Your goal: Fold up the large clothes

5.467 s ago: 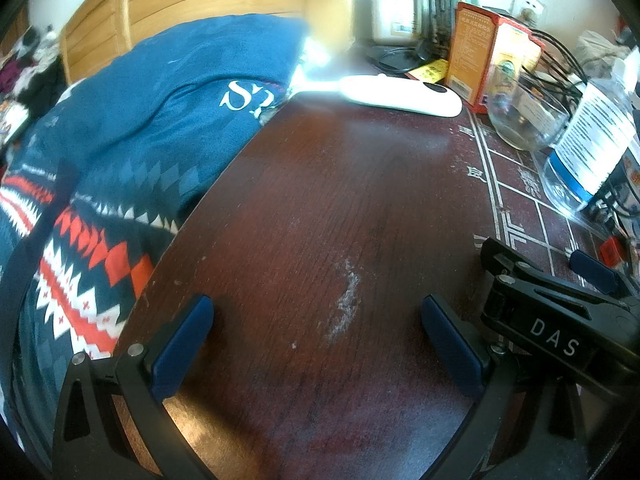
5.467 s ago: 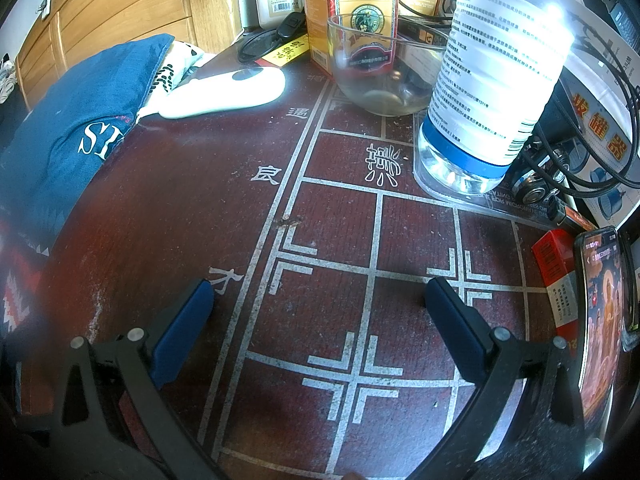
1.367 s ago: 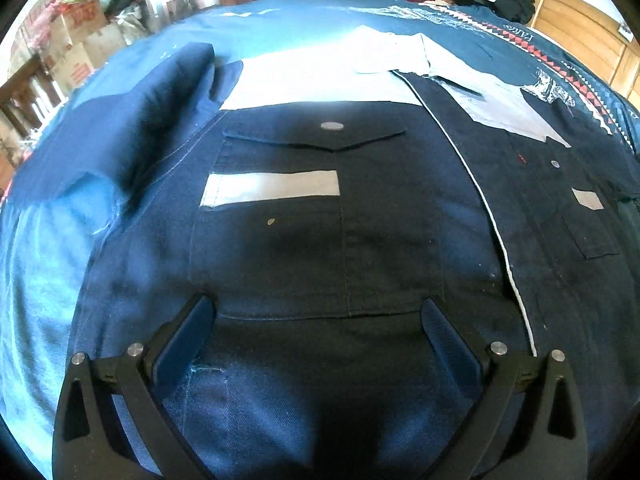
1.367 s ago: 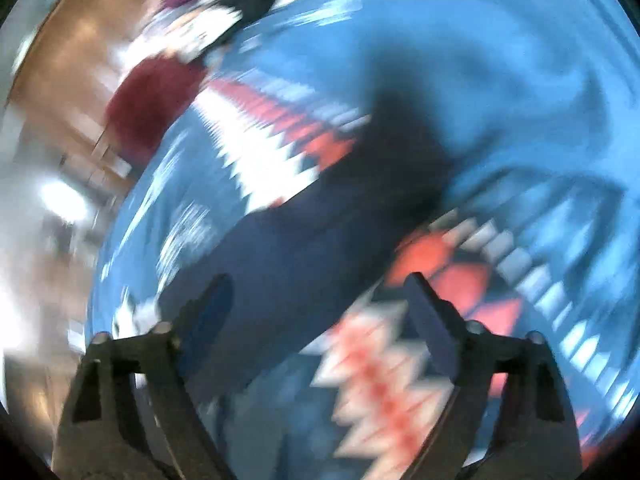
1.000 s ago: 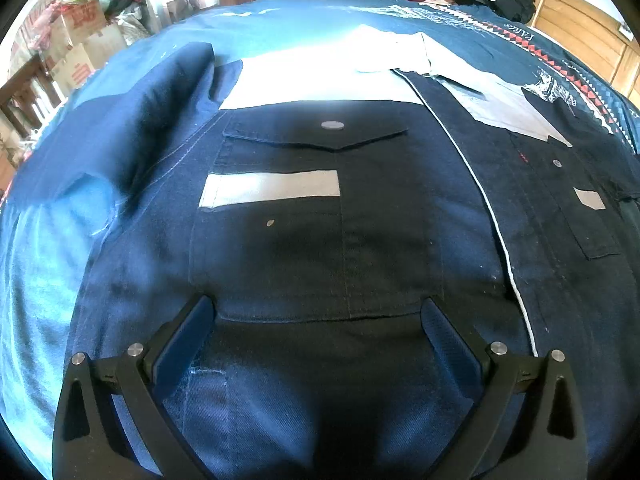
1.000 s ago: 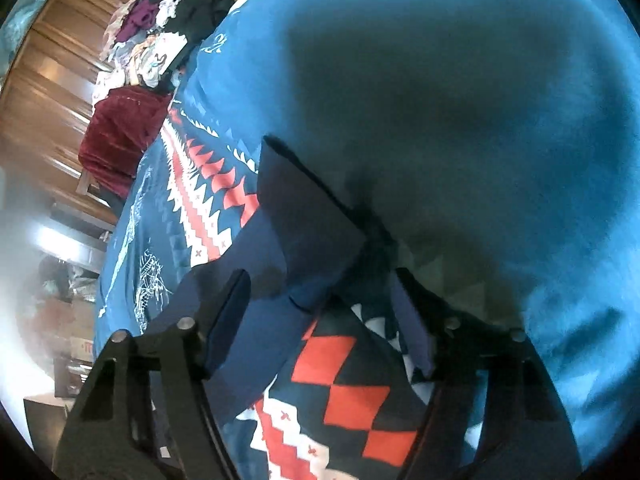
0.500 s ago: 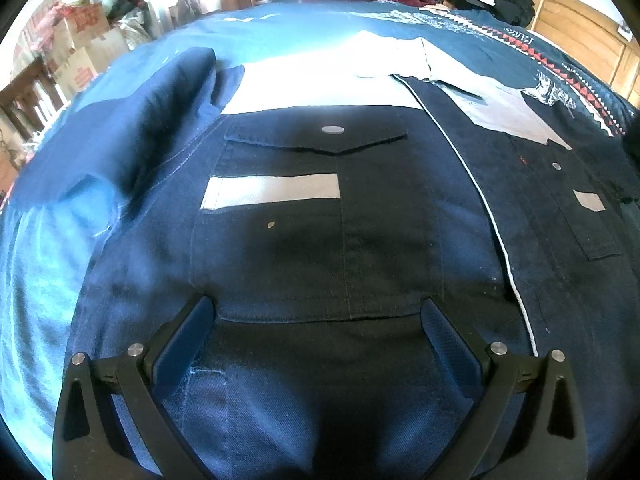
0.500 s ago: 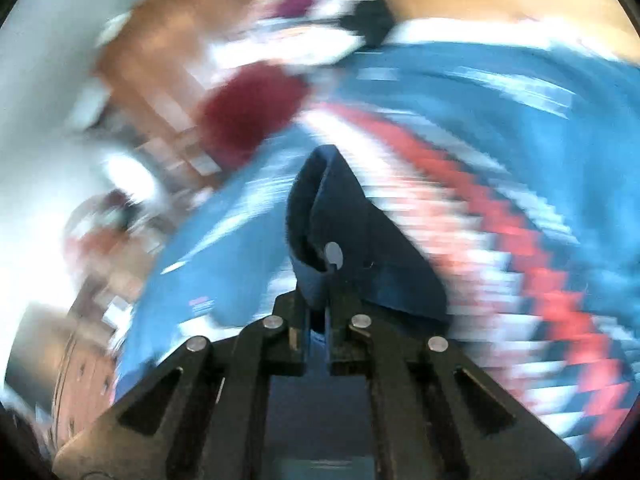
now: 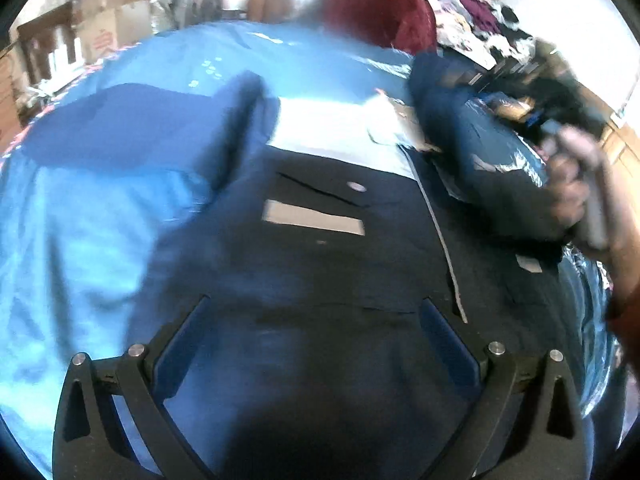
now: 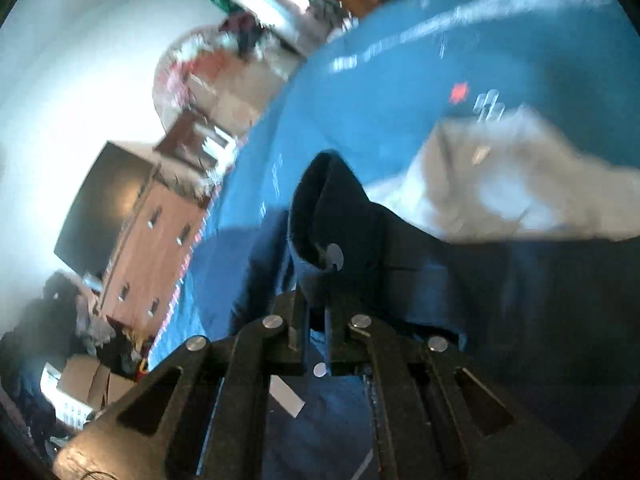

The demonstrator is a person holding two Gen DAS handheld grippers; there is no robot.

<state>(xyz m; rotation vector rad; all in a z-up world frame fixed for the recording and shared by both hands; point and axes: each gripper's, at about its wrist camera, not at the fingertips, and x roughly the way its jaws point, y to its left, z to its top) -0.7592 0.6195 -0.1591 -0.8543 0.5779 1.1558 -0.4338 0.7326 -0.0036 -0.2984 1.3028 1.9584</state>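
Note:
A large navy work jacket (image 9: pixel 320 248) lies front-up on a blue bedspread (image 9: pixel 80 220), with a grey reflective stripe on its chest pocket and a pale lining at the collar. My left gripper (image 9: pixel 316 344) hovers open above the jacket's lower front, nothing between its fingers. In the right wrist view my right gripper (image 10: pixel 318 320) is shut on the jacket's sleeve cuff (image 10: pixel 328 224), which stands up folded with a metal snap showing. In the left wrist view a hand (image 9: pixel 576 196) carries that sleeve (image 9: pixel 480 152) over the jacket's right side.
A dark red garment (image 9: pixel 380 12) and a heap of mixed clothes (image 9: pixel 480 24) lie at the far end of the bed. Cardboard boxes (image 9: pixel 100 20) stand beyond the far left edge. A wooden drawer unit (image 10: pixel 156 248) and a dark screen (image 10: pixel 96 208) are beside the bed.
My right gripper has closed on the sleeve cuff and lifted it across over the jacket. My left gripper has shifted a little, and the hand with the sleeve has entered its view.

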